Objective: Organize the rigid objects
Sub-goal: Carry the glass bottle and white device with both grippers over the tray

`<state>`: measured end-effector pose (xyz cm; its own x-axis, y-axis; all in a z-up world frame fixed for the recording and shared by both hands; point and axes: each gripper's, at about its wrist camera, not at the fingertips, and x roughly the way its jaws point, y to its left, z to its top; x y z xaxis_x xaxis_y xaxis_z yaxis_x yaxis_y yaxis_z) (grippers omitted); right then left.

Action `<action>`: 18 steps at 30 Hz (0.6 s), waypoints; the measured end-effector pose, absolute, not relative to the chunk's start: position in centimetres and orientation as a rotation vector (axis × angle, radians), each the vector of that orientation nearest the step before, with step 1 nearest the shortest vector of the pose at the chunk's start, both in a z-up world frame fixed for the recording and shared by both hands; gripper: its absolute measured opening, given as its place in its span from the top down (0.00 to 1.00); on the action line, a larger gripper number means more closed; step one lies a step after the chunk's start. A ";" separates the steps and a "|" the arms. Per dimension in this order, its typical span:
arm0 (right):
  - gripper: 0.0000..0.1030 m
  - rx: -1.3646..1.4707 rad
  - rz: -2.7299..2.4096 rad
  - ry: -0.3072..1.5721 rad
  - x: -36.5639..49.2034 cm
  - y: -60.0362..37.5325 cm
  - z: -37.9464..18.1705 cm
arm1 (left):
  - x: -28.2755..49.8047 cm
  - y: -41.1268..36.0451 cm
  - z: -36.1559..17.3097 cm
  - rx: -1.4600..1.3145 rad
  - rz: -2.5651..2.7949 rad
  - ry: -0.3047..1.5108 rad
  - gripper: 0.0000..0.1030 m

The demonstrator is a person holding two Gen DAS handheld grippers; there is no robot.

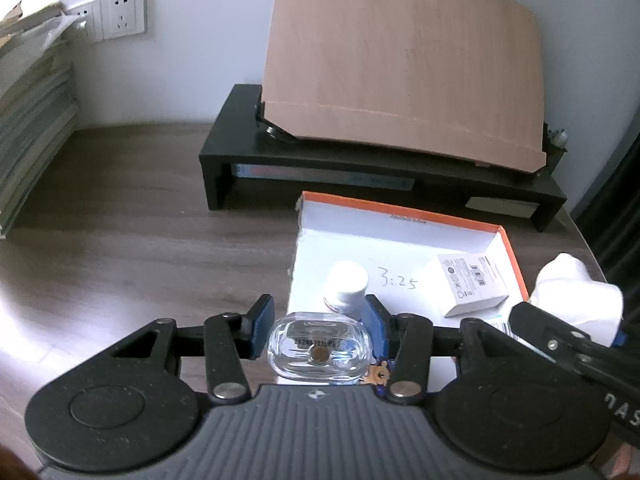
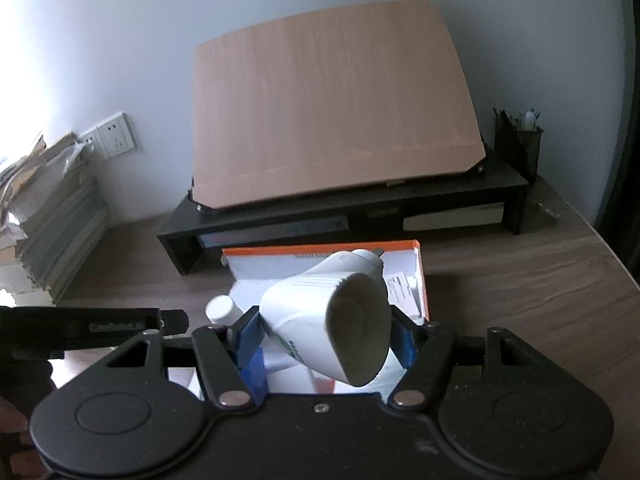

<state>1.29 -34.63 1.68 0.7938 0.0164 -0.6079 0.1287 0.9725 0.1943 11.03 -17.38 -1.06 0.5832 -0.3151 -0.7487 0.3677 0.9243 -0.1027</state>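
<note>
1. Glass bottle [image 1: 320,350], clear w/ rounded base facing the lens, sits between the blue pads of the left gripper [image 1: 318,330], lower centre of left wrist view. Jaws narrowed around it; looks clamped, tho left pad contact hard to confirm
2. White cone-shaped thing [image 2: 332,312] (looks like a lamp/dryer-type housing, can't tell which) is held in the right gripper [image 2: 324,338], jaws about mid-width, pads pressing both flanks, wide mouth toward the camera
3. Orange-rimmed box [image 1: 404,210] lies open on the wood desk [image 1: 140,208], centre-right of left view, just in front of the black monitor stand [image 1: 224,148]. Already inside: white-capped bottle [image 1: 346,286] and small white carton [image 1: 474,284]
4. Step in hand, my read: both grippers are carrying their items over/at the near edge of the box for drop-off
5. Next move needs: lower each item onto bare box floor, glass bottle clear of the white-capped one right ahead of it, cone to the right side by the carton w/o knocking it; then open jaws
6. Risk: grippers nearly side by side, so stagger the releases
</note>
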 end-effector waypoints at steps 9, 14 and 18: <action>0.24 0.218 -0.025 0.701 3.7 -35.2 0.5 | 12.4 -20.3 -1.9 0.100 -0.433 0.856 0.52; 0.24 0.199 -0.016 0.716 5.0 -35.0 0.1 | 13.8 -21.3 -1.8 0.099 -0.444 0.841 0.53; 0.24 0.201 -0.021 0.715 5.8 -35.3 0.2 | 14.5 -21.9 -1.5 0.095 -0.454 0.833 0.53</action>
<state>5.83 -35.34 0.23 0.7559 0.0500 -0.6528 0.0874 0.9804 0.1764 14.49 -21.90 -1.49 0.5834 -0.3516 -0.7321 0.4249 0.9004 -0.0938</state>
